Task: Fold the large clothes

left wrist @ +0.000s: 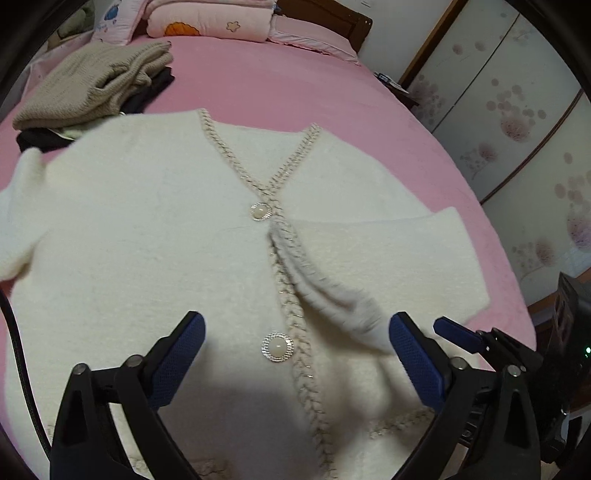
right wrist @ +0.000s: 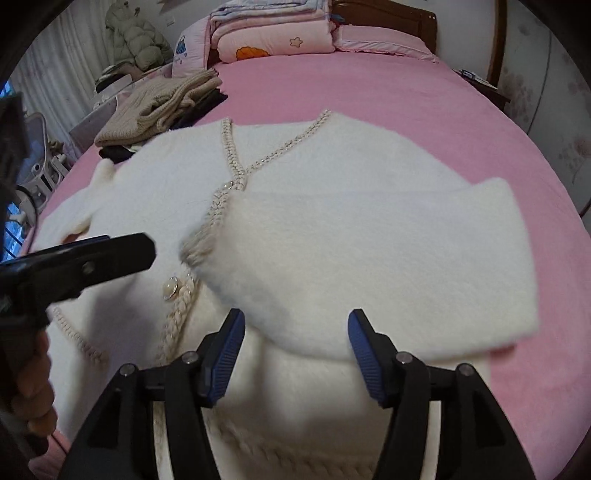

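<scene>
A fluffy white cardigan (left wrist: 155,236) (right wrist: 332,162) with braided trim and pearl buttons (left wrist: 277,347) lies face up on the pink bed (left wrist: 295,81) (right wrist: 369,88). Its right sleeve (left wrist: 376,258) (right wrist: 369,258) is folded across the front; the other sleeve (left wrist: 18,221) sticks out at the left. My left gripper (left wrist: 297,325) hovers open over the lower button, nothing between its fingers. My right gripper (right wrist: 295,321) is open just above the folded sleeve's near edge, pads clear of the fabric. Each gripper shows in the other's view: the right gripper (left wrist: 458,334), the left gripper (right wrist: 110,251).
A folded beige knit (left wrist: 92,85) (right wrist: 159,107) sits on dark clothes at the bed's far left. Pink quilts and pillows (left wrist: 210,18) (right wrist: 277,37) are stacked at the headboard. Flowered wardrobe doors (left wrist: 517,110) stand right of the bed. A hand (right wrist: 33,391) holds the left gripper.
</scene>
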A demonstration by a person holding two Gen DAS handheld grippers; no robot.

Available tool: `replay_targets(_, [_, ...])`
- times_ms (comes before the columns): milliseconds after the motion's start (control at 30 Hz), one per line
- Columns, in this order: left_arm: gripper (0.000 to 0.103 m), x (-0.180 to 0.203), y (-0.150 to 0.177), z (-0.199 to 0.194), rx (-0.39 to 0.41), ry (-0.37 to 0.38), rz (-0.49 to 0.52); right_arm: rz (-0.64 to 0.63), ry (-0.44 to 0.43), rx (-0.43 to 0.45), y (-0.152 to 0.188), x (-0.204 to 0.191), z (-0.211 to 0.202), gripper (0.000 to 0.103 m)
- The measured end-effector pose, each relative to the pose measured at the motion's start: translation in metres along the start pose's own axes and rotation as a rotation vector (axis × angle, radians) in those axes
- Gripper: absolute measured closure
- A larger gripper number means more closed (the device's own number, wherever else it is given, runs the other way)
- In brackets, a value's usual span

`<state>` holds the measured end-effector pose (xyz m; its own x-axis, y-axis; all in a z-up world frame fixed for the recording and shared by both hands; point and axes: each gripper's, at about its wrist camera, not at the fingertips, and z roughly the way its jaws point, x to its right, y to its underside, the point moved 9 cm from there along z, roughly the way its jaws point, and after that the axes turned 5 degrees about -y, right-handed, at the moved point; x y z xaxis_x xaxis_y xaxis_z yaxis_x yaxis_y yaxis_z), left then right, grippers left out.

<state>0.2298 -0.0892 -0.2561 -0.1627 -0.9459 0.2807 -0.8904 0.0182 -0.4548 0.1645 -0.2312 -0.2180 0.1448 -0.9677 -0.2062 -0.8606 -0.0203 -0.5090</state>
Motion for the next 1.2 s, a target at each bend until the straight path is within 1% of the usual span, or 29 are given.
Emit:
replay_targets(100, [0.01, 0.018, -0.001, 0.004, -0.021, 0.071, -0.016, 0.051, -0.006, 0.035, 0.005, 0.011, -0.017, 0.045])
replay_targets(167, [0.01, 0.024, 0.0, 0.005, -0.029, 0.104, -0.017, 0.088, -0.008, 0.051, 0.008, 0.018, -0.025, 0.045])
replay_targets(300, [0.025, 0.04, 0.005, 0.011, -0.07, 0.157, -0.011, 0.162, -0.022, 0.073, 0.019, 0.035, -0.04, 0.045])
replay_targets(333, [0.026, 0.045, 0.007, 0.012, -0.079, 0.169, -0.01, 0.171, -0.022, 0.073, 0.021, 0.038, -0.042, 0.045])
replay_targets(467, [0.026, 0.055, 0.014, 0.018, -0.105, 0.208, -0.021, 0.192, -0.018, 0.076, 0.03, 0.045, -0.049, 0.045])
replay_targets(533, [0.028, 0.056, 0.016, 0.022, -0.119, 0.22, -0.031, 0.195, -0.019, 0.08, 0.034, 0.047, -0.052, 0.045])
replay_targets(567, [0.032, 0.056, 0.016, 0.024, -0.125, 0.22, -0.035, 0.196, -0.016, 0.082, 0.034, 0.046, -0.053, 0.045])
replay_targets(600, [0.039, 0.057, 0.017, 0.027, -0.132, 0.218, -0.038, 0.199, -0.014, 0.086, 0.036, 0.048, -0.055, 0.045])
replay_targets(633, [0.044, 0.058, 0.018, 0.031, -0.145, 0.222, -0.039, 0.202, -0.013, 0.088, 0.036, 0.049, -0.056, 0.045])
replay_targets(667, [0.053, 0.059, 0.019, 0.036, -0.16, 0.227, -0.043, 0.207, -0.014, 0.09, 0.037, 0.05, -0.056, 0.045])
replay_targets(700, [0.055, 0.06, 0.02, 0.041, -0.177, 0.227, -0.053, 0.215, -0.016, 0.094, 0.038, 0.051, -0.057, 0.045])
replay_targets(833, [0.055, 0.058, 0.023, 0.057, -0.219, 0.224, -0.091, 0.236, -0.022, 0.092, 0.043, 0.056, -0.056, 0.045])
replay_targets(933, [0.055, 0.056, 0.024, 0.071, -0.244, 0.196, -0.118, 0.242, -0.02, 0.09, 0.047, 0.06, -0.056, 0.045])
replay_targets(967, [0.062, 0.054, 0.024, 0.074, -0.248, 0.189, -0.128, 0.243, -0.017, 0.09, 0.048, 0.061, -0.056, 0.045])
replay_targets(1000, [0.086, 0.052, 0.023, 0.078, -0.249, 0.174, -0.138, 0.243, -0.012, 0.088, 0.049, 0.063, -0.055, 0.045])
replay_targets(1067, [0.093, 0.051, 0.022, 0.084, -0.26, 0.128, -0.131, 0.244, -0.001, 0.086, 0.05, 0.068, -0.054, 0.045])
replay_targets(1100, [0.095, 0.053, 0.021, 0.084, -0.25, 0.111, -0.119, 0.247, 0.012, 0.085, 0.051, 0.072, -0.053, 0.045])
replay_targets(1167, [0.096, 0.061, 0.012, 0.077, -0.212, 0.07, -0.055, 0.254, 0.032, 0.085, 0.051, 0.081, -0.051, 0.045])
replay_targets(1200, [0.096, 0.068, 0.003, 0.069, -0.178, 0.05, -0.012, 0.26, 0.04, 0.085, 0.051, 0.085, -0.05, 0.045])
